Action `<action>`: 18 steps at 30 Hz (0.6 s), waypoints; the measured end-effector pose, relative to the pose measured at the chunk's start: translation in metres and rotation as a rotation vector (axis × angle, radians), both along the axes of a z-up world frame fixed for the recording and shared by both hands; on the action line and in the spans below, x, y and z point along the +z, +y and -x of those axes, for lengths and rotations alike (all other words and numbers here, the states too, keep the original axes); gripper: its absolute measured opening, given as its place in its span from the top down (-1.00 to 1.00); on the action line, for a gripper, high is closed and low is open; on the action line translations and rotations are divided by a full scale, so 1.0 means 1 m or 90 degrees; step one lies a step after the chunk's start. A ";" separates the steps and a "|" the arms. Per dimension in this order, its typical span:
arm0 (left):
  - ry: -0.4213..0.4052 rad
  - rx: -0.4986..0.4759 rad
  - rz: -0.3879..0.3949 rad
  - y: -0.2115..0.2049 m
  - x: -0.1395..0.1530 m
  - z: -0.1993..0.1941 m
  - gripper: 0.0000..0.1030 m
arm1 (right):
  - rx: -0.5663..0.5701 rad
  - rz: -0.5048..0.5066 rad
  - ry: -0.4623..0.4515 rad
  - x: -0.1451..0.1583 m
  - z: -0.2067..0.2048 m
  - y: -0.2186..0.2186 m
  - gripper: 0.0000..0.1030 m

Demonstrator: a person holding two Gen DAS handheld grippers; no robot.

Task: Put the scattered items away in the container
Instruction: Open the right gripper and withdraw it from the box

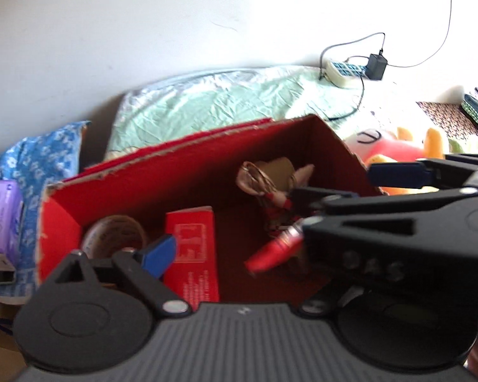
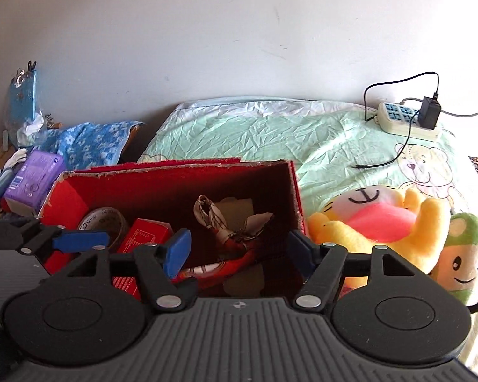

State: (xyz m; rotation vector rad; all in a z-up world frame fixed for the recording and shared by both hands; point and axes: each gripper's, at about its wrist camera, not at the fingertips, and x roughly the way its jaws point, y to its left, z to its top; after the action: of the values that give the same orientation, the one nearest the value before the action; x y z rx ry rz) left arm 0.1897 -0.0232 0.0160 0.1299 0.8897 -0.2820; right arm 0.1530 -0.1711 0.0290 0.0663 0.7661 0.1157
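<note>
A: Nearest, we see the right gripper (image 2: 237,253) over the red box (image 2: 175,176), fingers spread wide, holding nothing.

B: The left gripper (image 1: 235,238) also hovers at the red box, but its right finger is hidden, so we cannot tell its spread. A blurred red tube (image 1: 272,253) sits inside, beside it.

A: Inside the box we log a tape roll (image 2: 106,222), a small red carton (image 2: 143,238) and a patterned cloth (image 2: 226,226).

B: Just beside the box, outside it, lies the yellow plush toy (image 2: 382,226); beyond, a power strip (image 2: 408,121).

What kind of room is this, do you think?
Probably a bedroom: a bed with a crumpled green cartoon-bear sheet, plush toys lying on it, and a power strip by the wall.
</note>
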 end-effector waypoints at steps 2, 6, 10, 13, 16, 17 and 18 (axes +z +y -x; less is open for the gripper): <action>-0.005 0.017 -0.003 0.007 0.008 0.005 -0.79 | -0.020 -0.006 -0.003 0.003 0.002 -0.002 -0.49; -0.017 0.065 -0.009 0.016 0.018 0.015 -0.86 | -0.041 -0.001 -0.021 0.011 0.019 0.000 -0.63; -0.033 0.105 -0.036 0.015 0.027 0.029 -0.94 | -0.053 -0.006 -0.032 0.017 0.035 0.002 -0.72; -0.038 0.130 -0.053 0.015 0.032 0.039 -0.97 | -0.063 0.000 -0.033 0.020 0.043 0.003 -0.80; -0.031 0.159 -0.059 0.019 0.033 0.045 -0.97 | -0.069 0.008 -0.024 0.023 0.049 0.006 -0.82; -0.025 0.170 -0.057 0.021 0.033 0.047 -0.97 | -0.067 0.007 -0.018 0.023 0.049 0.007 -0.82; -0.018 0.181 -0.055 0.023 0.032 0.048 -0.97 | -0.066 0.005 -0.011 0.024 0.050 0.008 -0.82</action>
State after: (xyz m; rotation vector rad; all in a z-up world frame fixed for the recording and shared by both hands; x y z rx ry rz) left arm 0.1416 0.0003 0.0483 0.0856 0.8806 0.0231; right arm 0.1028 -0.1633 0.0528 0.0973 0.7451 0.0151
